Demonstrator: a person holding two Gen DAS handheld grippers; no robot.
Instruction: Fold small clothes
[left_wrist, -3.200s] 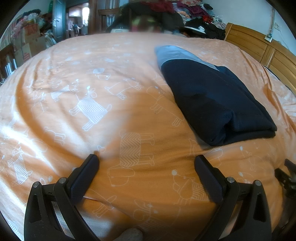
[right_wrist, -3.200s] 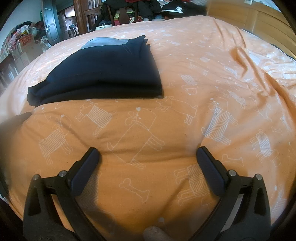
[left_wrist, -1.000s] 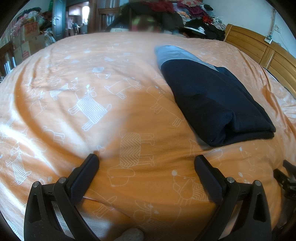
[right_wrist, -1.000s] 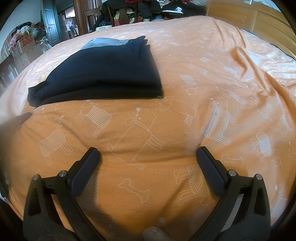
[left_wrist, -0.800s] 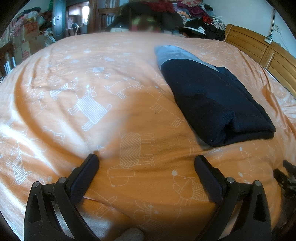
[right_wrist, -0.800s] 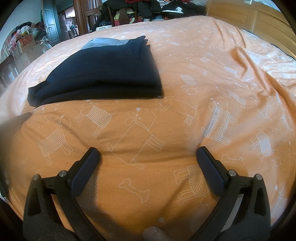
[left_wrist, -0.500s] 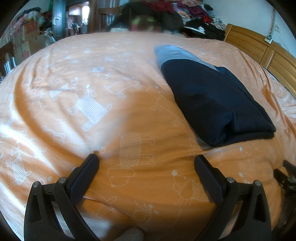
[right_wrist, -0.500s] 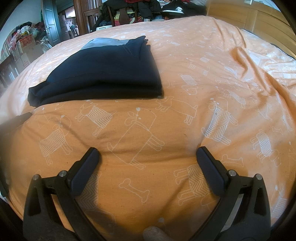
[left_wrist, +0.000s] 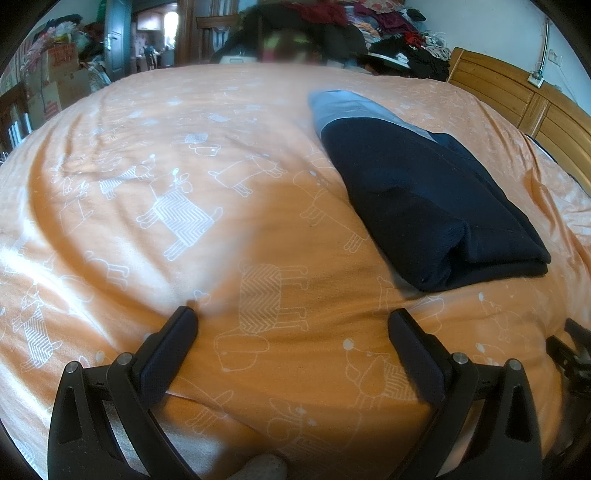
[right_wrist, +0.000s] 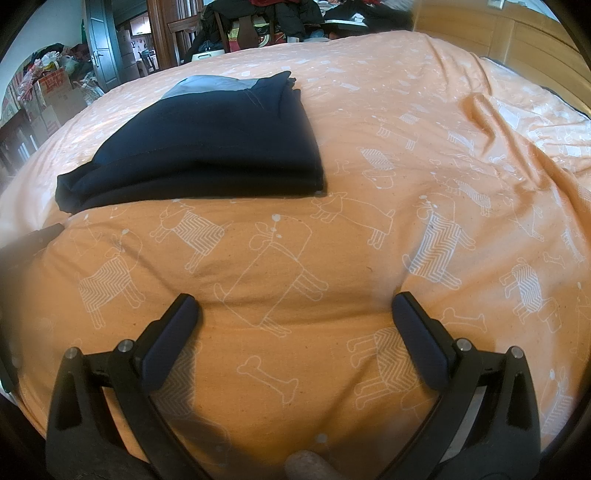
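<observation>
- Your left gripper (left_wrist: 291, 325) hangs low over the orange bedspread (left_wrist: 184, 166), its jaws spread wide and holding nothing.
- Your right gripper (right_wrist: 293, 310) sits the same way, jaws wide apart and empty.
- The folded navy garment (left_wrist: 424, 195) lies flat on the bedspread, ahead and to the right of your left gripper, with a grey-blue panel at its far end.
- From your right gripper the folded navy garment (right_wrist: 210, 147) lies ahead-left.
- A wooden headboard (left_wrist: 517, 99) and piled clothes (left_wrist: 388, 29) stand beyond the bed.
</observation>
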